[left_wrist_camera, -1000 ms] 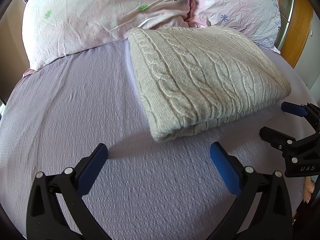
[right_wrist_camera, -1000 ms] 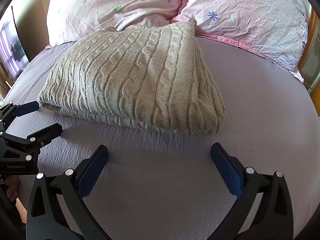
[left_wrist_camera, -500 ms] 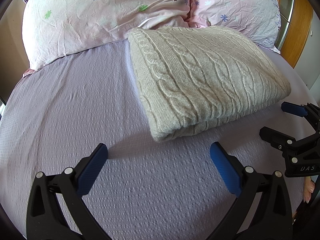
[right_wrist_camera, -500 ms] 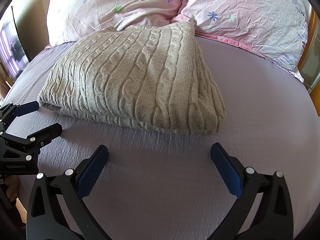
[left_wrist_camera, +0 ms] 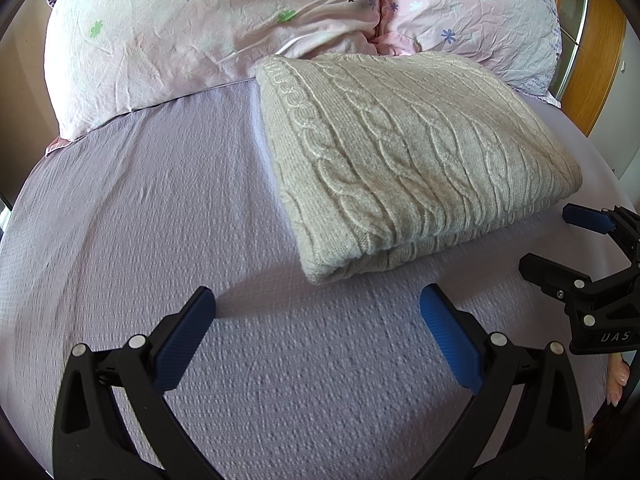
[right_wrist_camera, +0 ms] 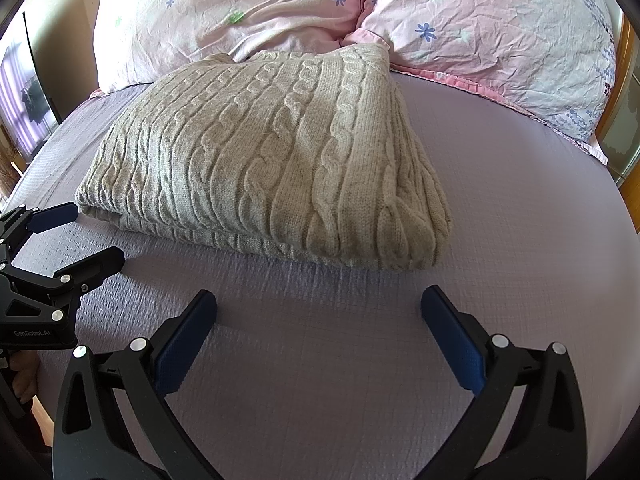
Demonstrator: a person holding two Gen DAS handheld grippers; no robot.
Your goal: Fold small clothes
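Note:
A beige cable-knit sweater lies folded into a thick rectangle on the lilac bed sheet, its far edge against the pillows. It also shows in the right wrist view. My left gripper is open and empty, hovering over the sheet just short of the sweater's near left corner. My right gripper is open and empty, just short of the sweater's near right corner. Each gripper shows in the other's view, the right one and the left one, both open beside the sweater.
Two pink flowered pillows lie at the head of the bed. A wooden bed frame rises at the right. Bare sheet stretches left of the sweater and in front of it.

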